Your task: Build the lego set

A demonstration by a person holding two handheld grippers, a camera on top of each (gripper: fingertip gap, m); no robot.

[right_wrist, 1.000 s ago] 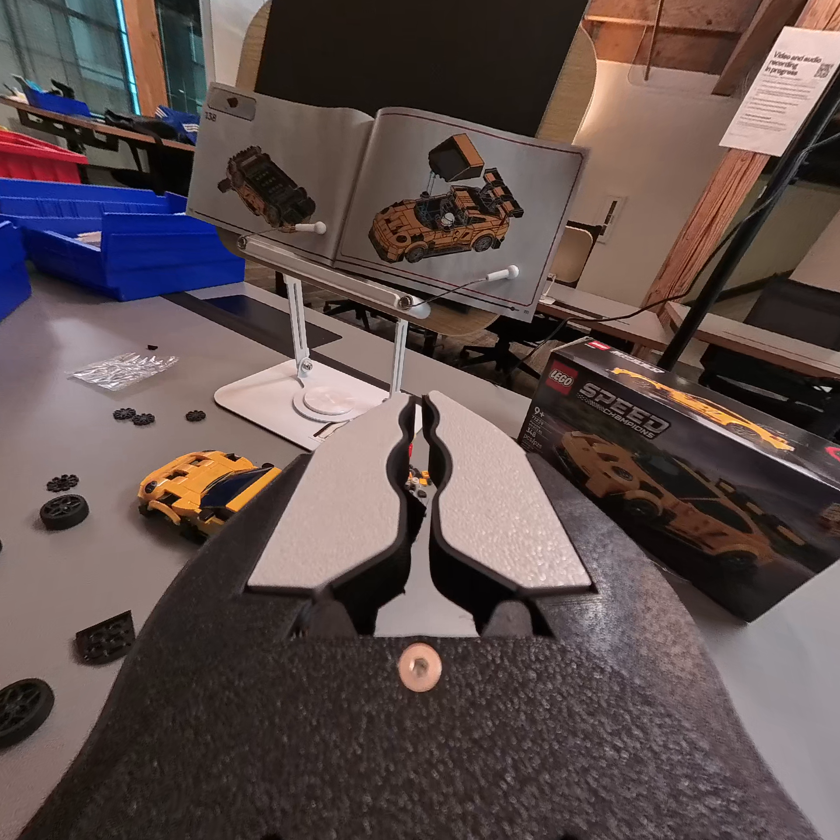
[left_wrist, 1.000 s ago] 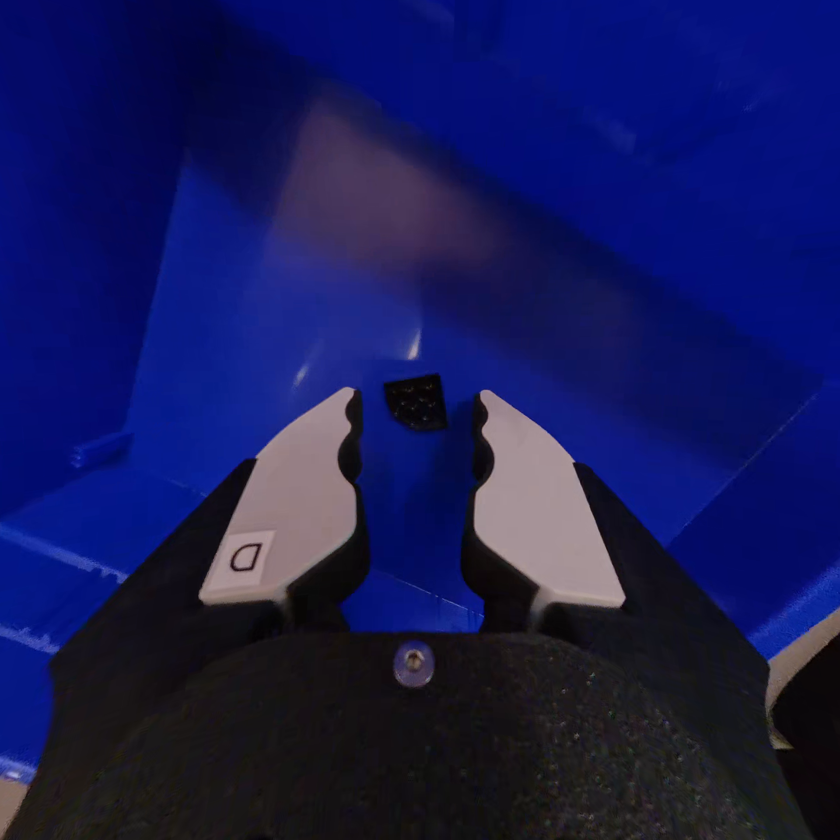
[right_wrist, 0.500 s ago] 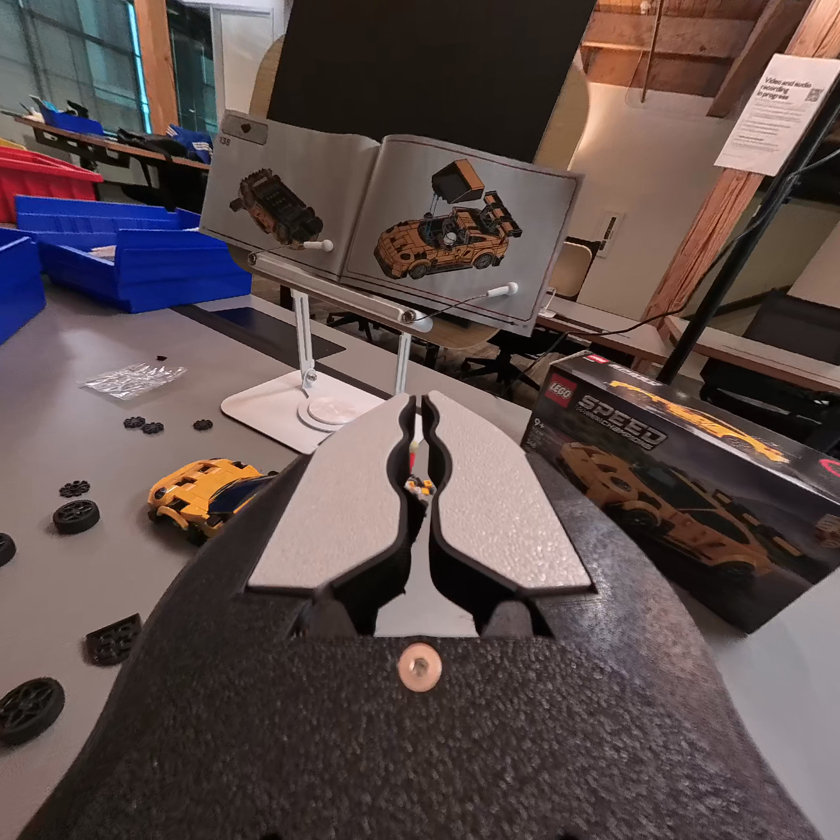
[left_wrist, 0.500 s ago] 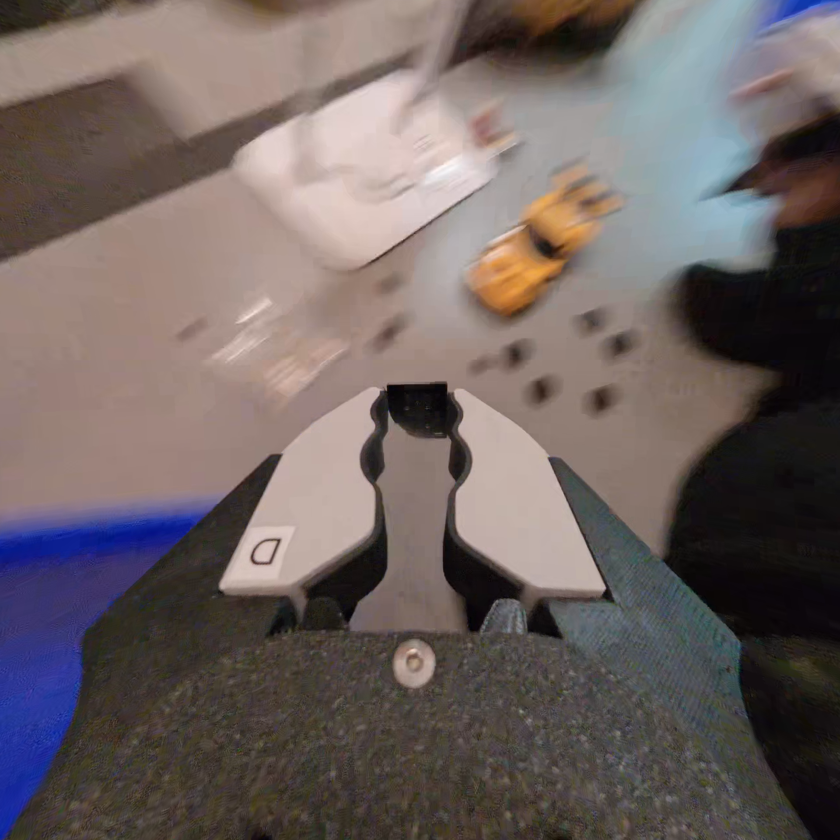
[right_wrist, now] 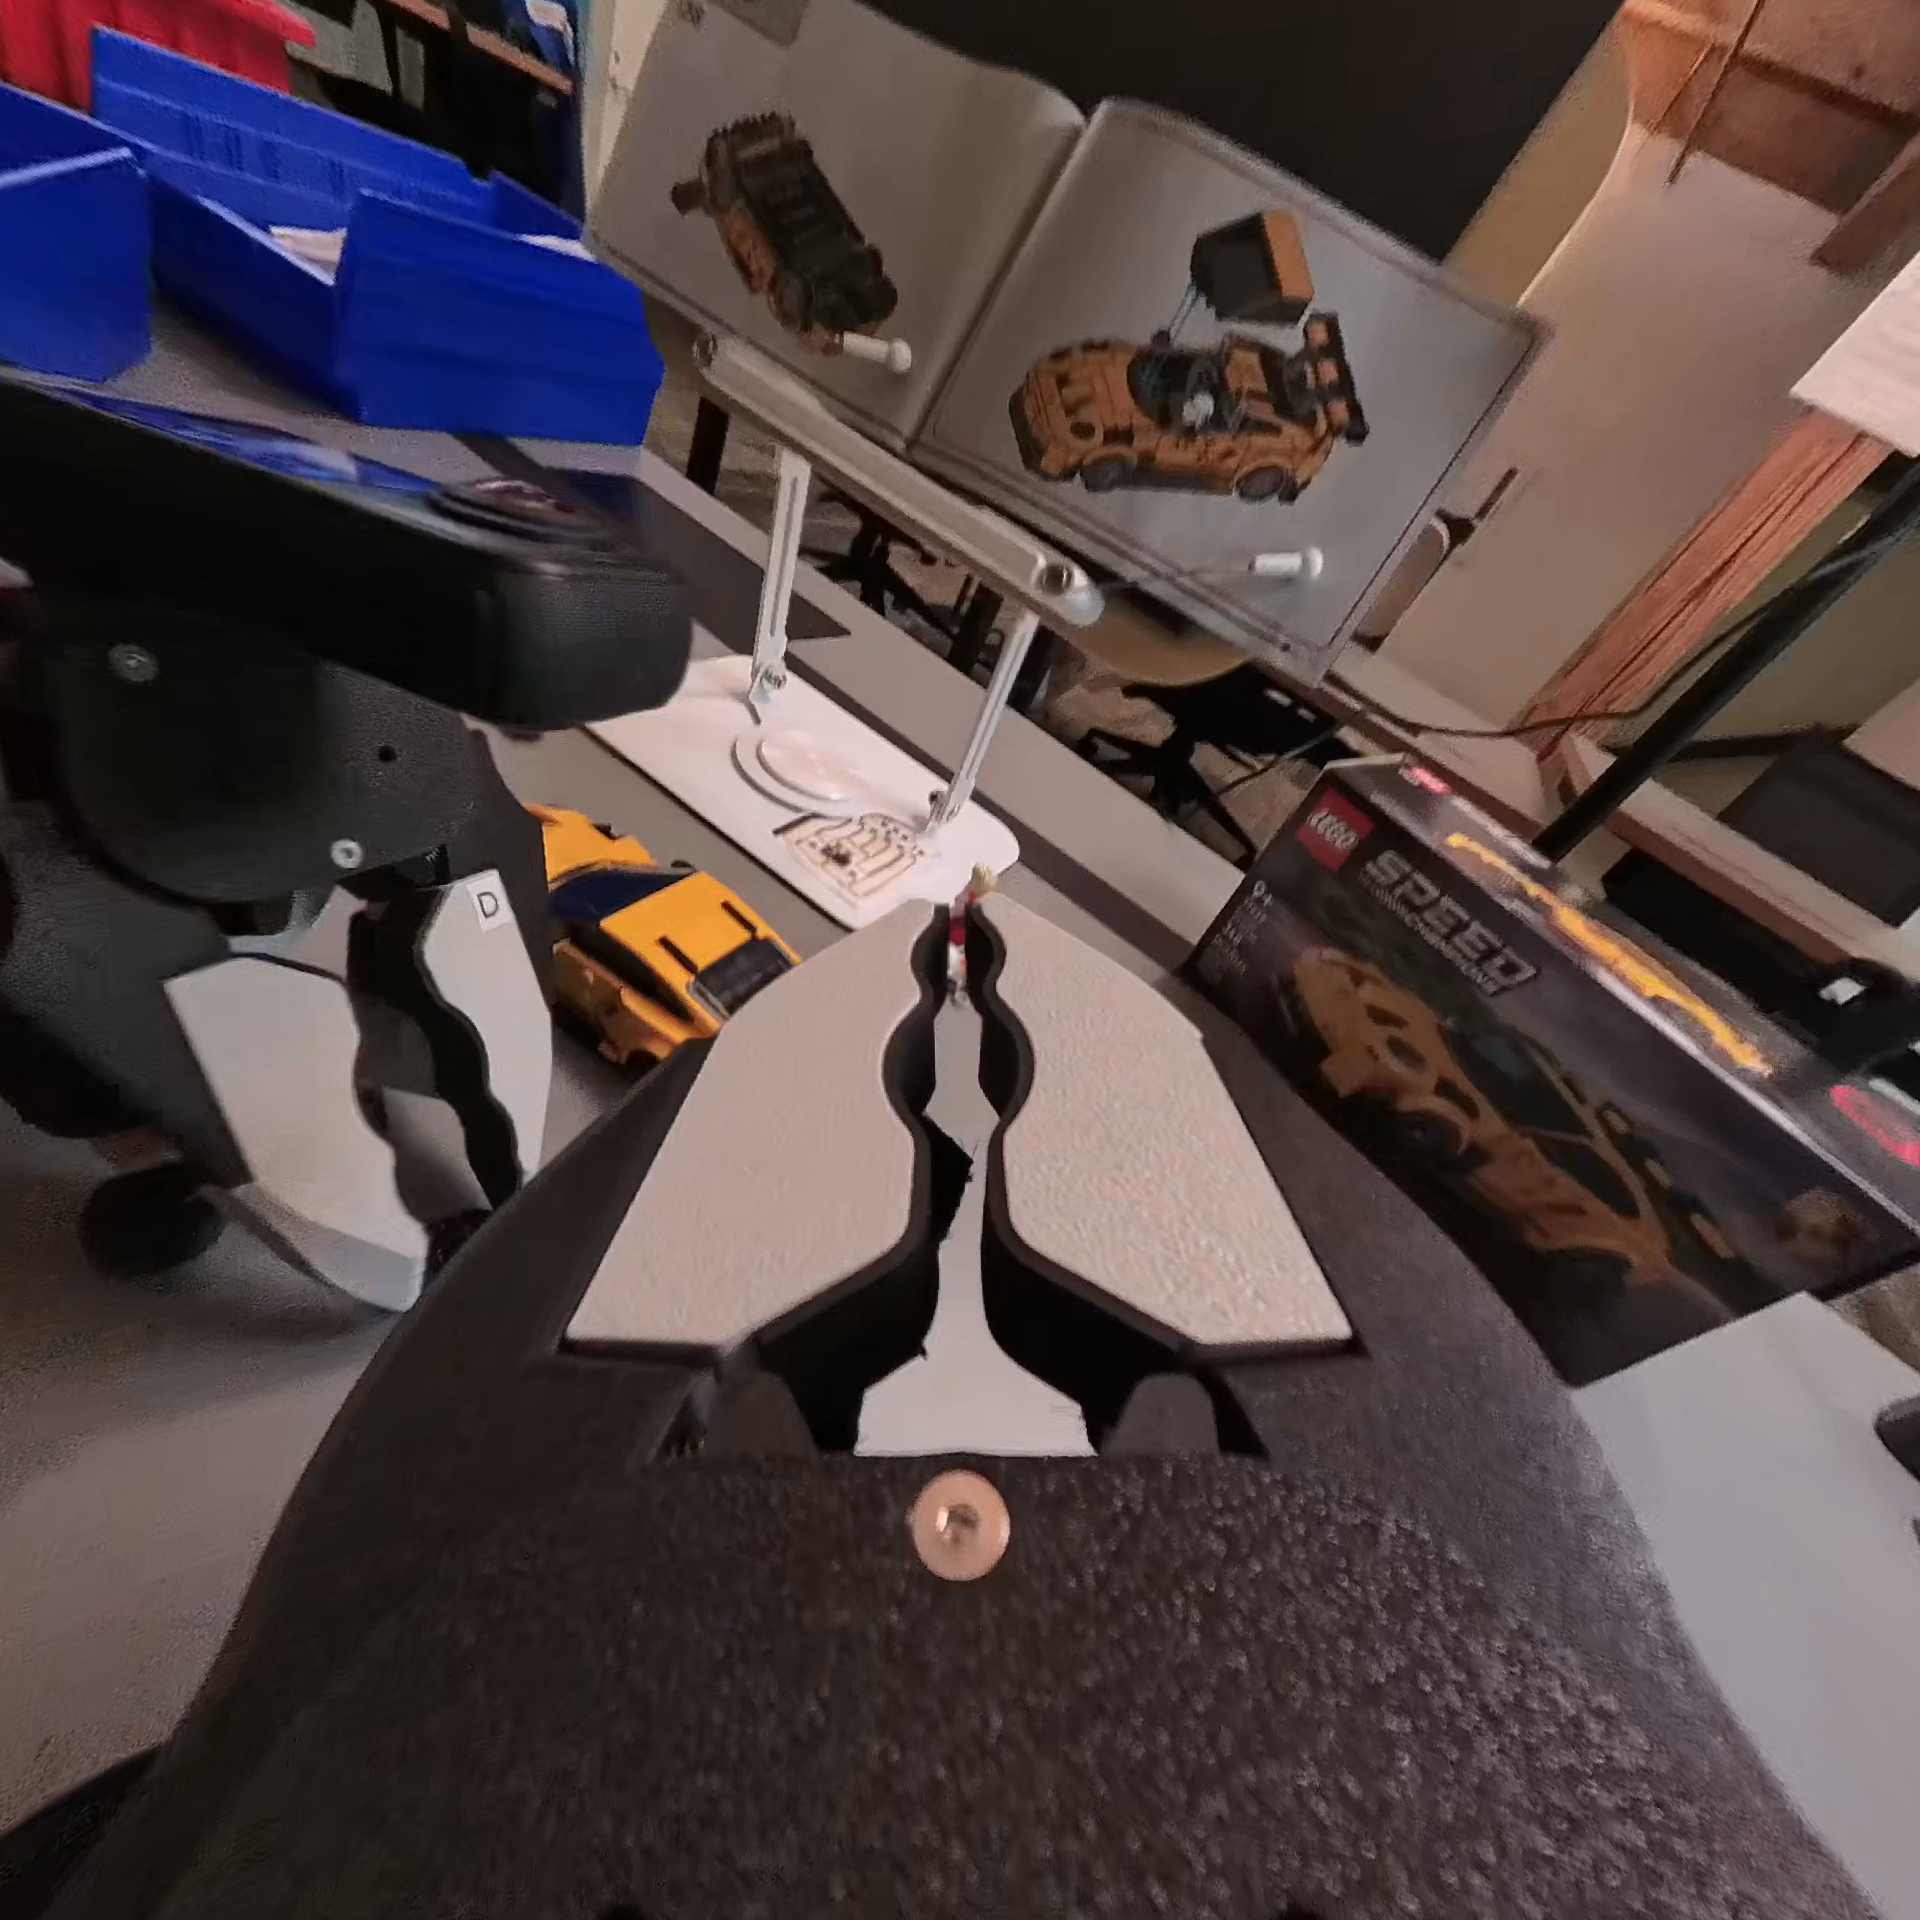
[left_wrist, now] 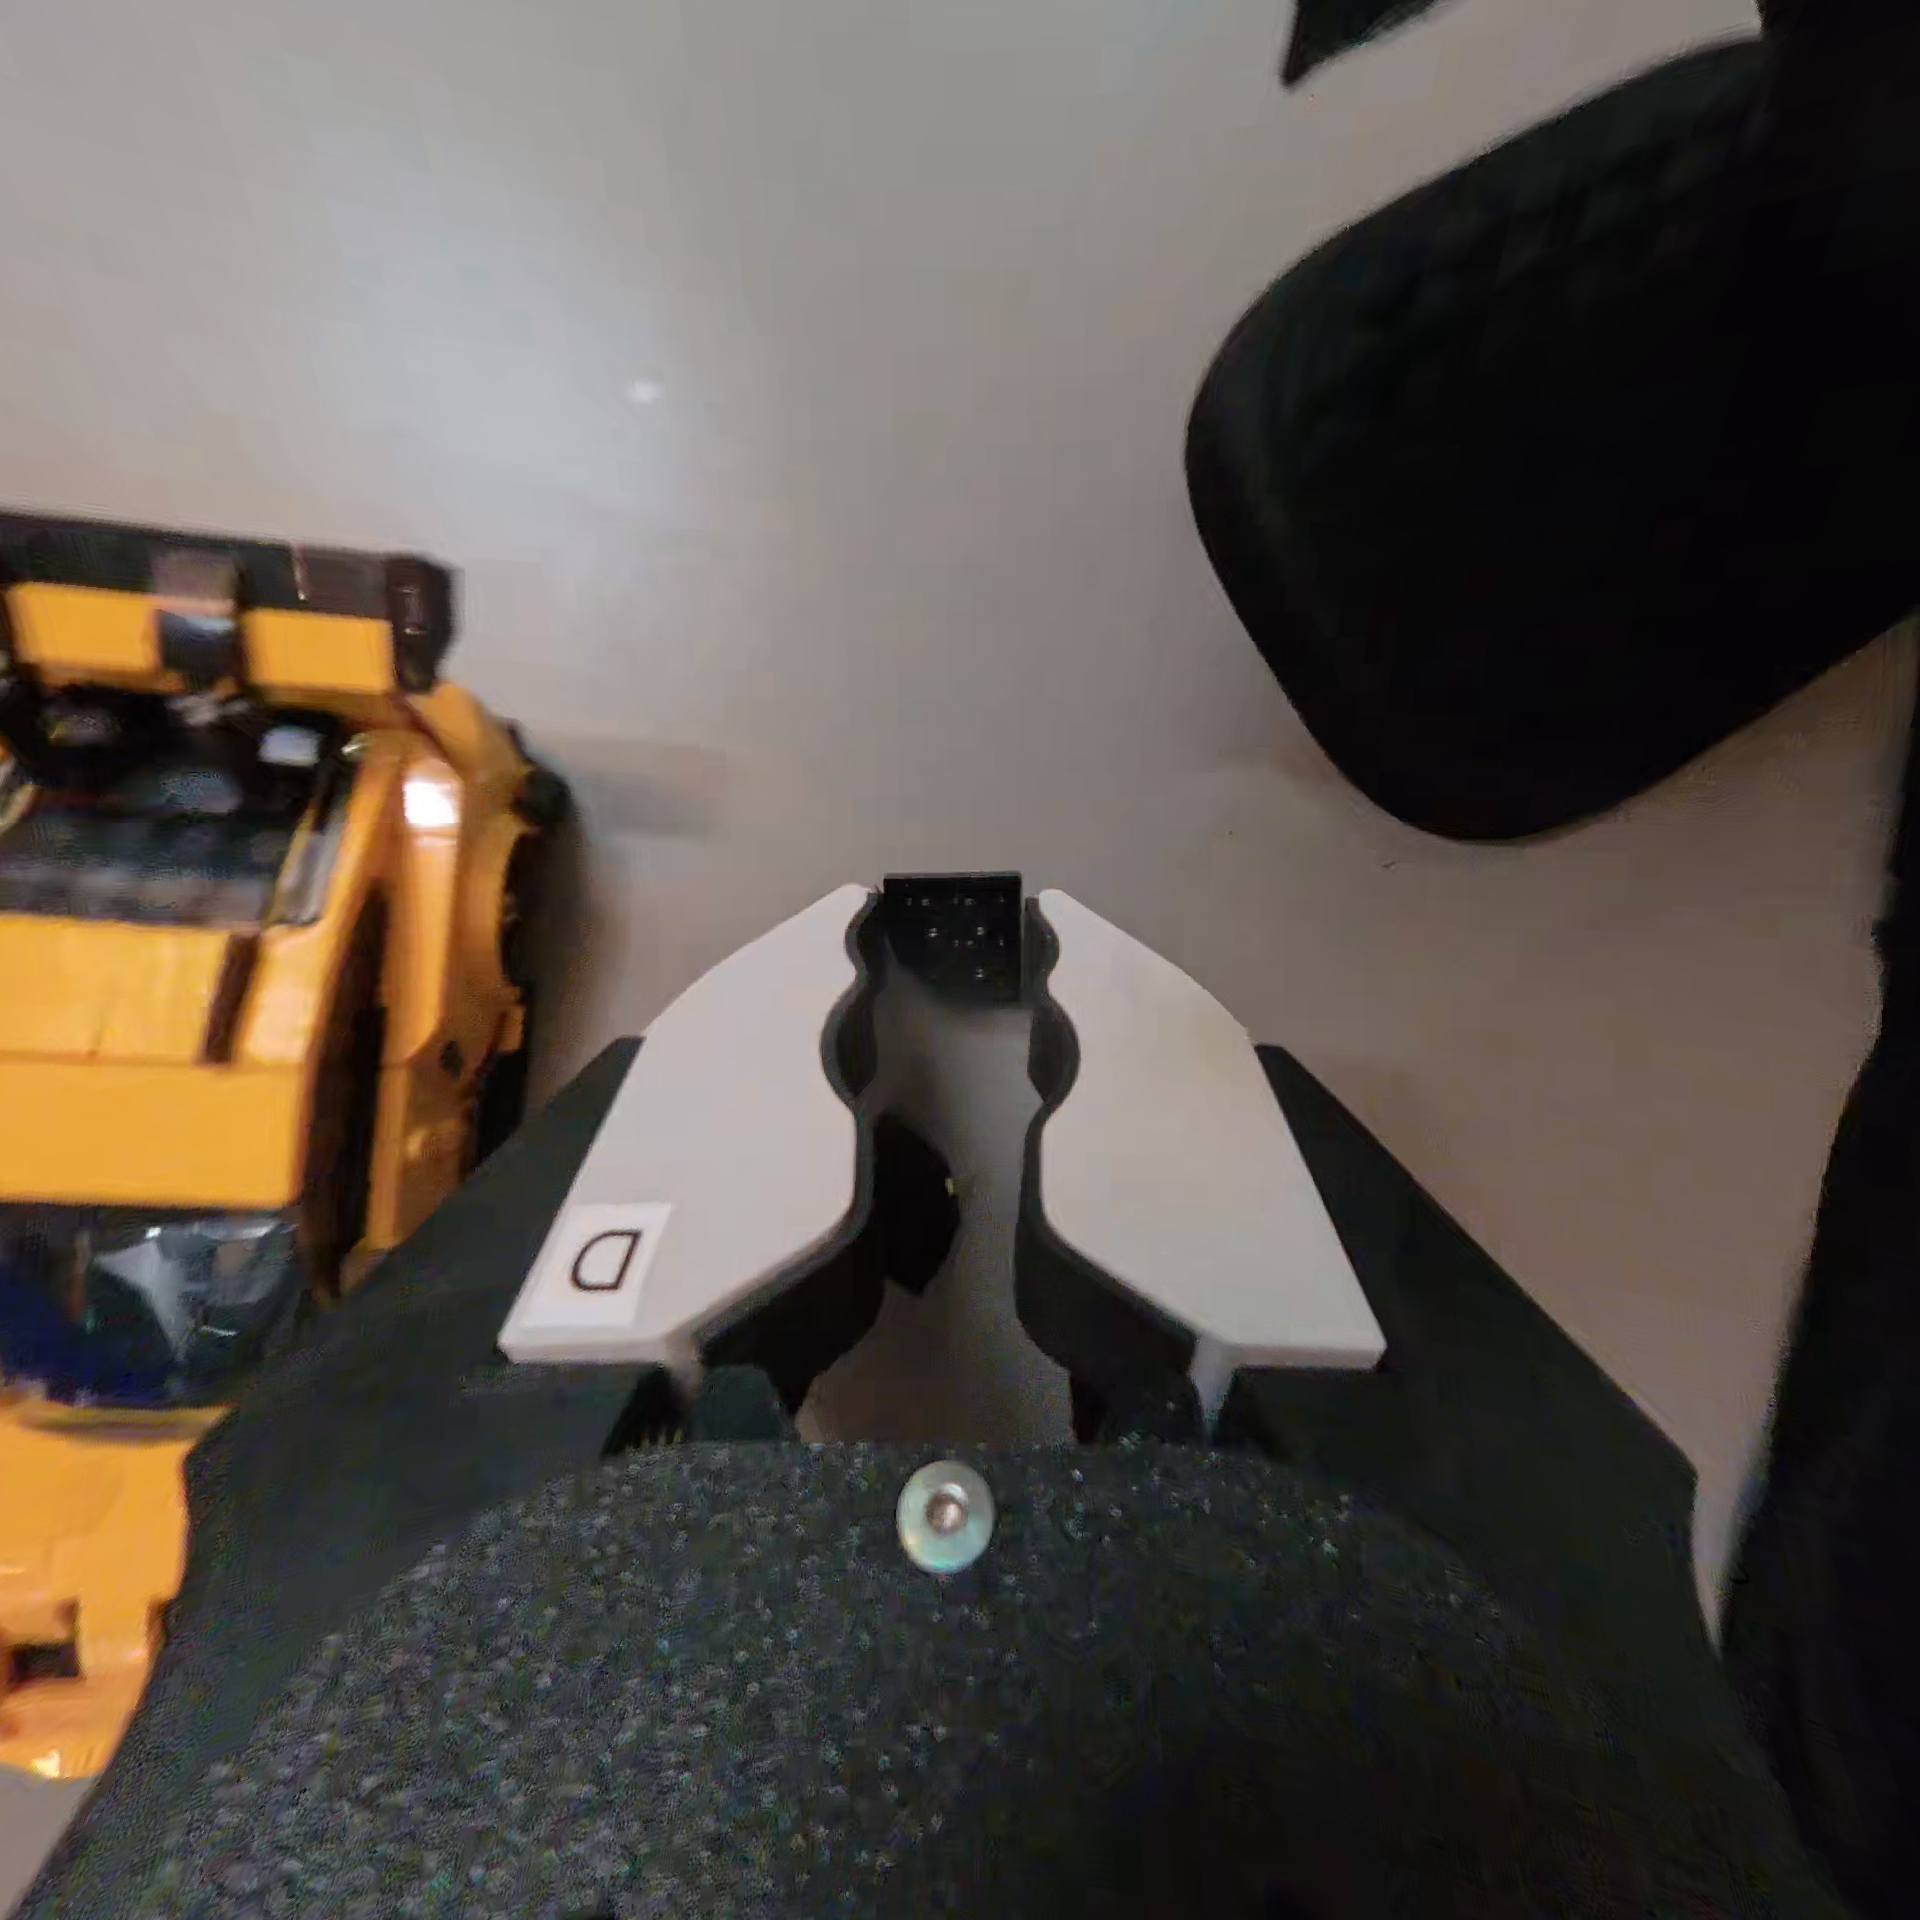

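My left gripper [left_wrist: 951,914] is shut on a small black studded lego plate [left_wrist: 951,935], held just above the grey table, right of the yellow lego car [left_wrist: 208,935]. In the right wrist view the left gripper [right_wrist: 457,1236] points down beside the car [right_wrist: 644,935]. My right gripper [right_wrist: 961,935] is nearly closed on a small minifigure [right_wrist: 964,920] with light hair, pinched between its fingertips. The right gripper's black body [left_wrist: 1558,468] shows at the upper right of the left wrist view.
An open instruction booklet [right_wrist: 1039,343] stands on a white stand [right_wrist: 831,769] behind the car. The lego box [right_wrist: 1507,1091] lies to the right. Blue bins [right_wrist: 364,281] sit at the far left. A black wheel [right_wrist: 145,1226] lies under the left gripper. My hands' fingertips stand some 15 cm from each other.
My left gripper closed on the black plate in the blue bin, lifted it out and carried it to the table beside the car. My right gripper stayed shut on the minifigure and tilted.
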